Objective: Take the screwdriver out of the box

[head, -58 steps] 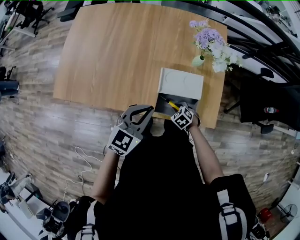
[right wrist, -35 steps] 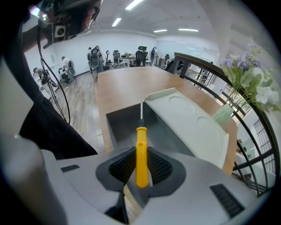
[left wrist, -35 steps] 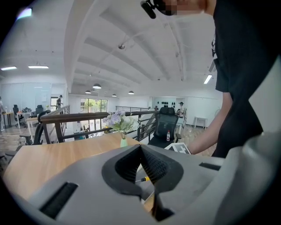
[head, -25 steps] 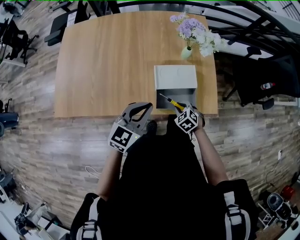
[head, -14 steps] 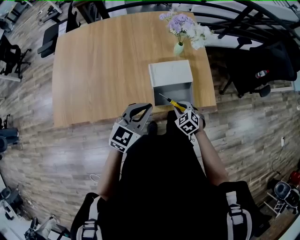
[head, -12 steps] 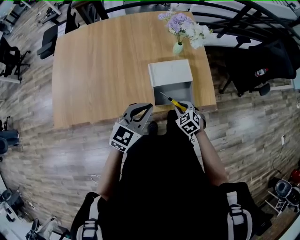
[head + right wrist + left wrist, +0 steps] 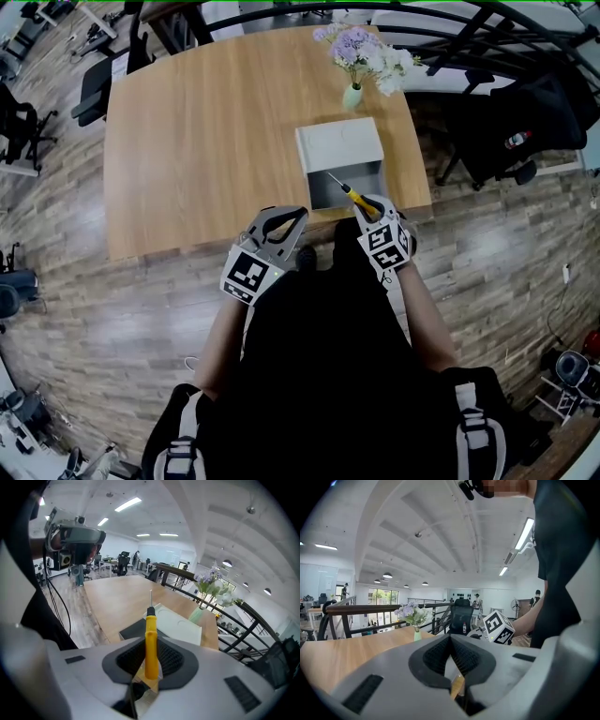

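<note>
The screwdriver, yellow handle and thin metal shaft, is clamped in my right gripper, which is shut on the handle. It is held above the near edge of the grey box, shaft pointing away from me to the upper left. In the right gripper view the screwdriver stands upright between the pads, with the box and its dark open part beyond it. My left gripper hovers at the table's near edge, left of the box, shut with nothing in it. Its pads meet in the left gripper view.
A pale green vase of purple and white flowers stands behind the box near the table's far right corner. The wooden table stretches left of the box. Office chairs and a railing stand to the right; wood floor surrounds the table.
The screwdriver lay inside the box's open part with my right gripper on it; now it is lifted out and held above the box's near edge. The left gripper has barely moved.
</note>
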The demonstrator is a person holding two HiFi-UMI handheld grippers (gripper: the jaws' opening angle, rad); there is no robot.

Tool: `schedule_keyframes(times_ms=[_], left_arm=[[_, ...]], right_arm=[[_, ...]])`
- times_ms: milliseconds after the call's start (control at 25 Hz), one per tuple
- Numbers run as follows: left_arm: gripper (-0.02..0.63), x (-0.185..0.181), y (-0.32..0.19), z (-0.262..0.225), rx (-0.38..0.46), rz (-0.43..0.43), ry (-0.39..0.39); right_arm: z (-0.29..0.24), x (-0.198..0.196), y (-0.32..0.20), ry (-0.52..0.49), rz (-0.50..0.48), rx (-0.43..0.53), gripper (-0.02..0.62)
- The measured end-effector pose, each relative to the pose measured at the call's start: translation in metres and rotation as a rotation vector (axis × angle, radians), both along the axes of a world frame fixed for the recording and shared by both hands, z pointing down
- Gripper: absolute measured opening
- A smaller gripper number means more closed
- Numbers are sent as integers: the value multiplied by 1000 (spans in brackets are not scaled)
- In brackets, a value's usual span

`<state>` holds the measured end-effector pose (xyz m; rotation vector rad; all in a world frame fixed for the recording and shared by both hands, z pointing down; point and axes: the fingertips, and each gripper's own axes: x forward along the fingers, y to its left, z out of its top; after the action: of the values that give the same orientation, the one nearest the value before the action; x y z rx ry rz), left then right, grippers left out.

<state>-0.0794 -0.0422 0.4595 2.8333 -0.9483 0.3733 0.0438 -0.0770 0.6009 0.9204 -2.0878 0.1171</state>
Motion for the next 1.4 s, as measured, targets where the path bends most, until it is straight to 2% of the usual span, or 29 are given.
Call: schedule_keyframes(times_ms=[360,640,840,1120,1400], left_arm=[[21,-13,1,8,1,-23,-15],[21,-28,-1,11,-12,-59,4],[21,-38,-8,9,-4,-71,6],[21,-27,-2,8,-5,-52,8],[21,-14,7,11,-16,-17,9]], right_arm=[[-40,-9,-8,-42,32,89,89],[-82,-22,-9,-65,15,169,89],[-91,-31,-5,-88,-13,198,89],[-105,-33,6,-162,-22,246,89],[-106,-30,11,-175,-16,252,89]])
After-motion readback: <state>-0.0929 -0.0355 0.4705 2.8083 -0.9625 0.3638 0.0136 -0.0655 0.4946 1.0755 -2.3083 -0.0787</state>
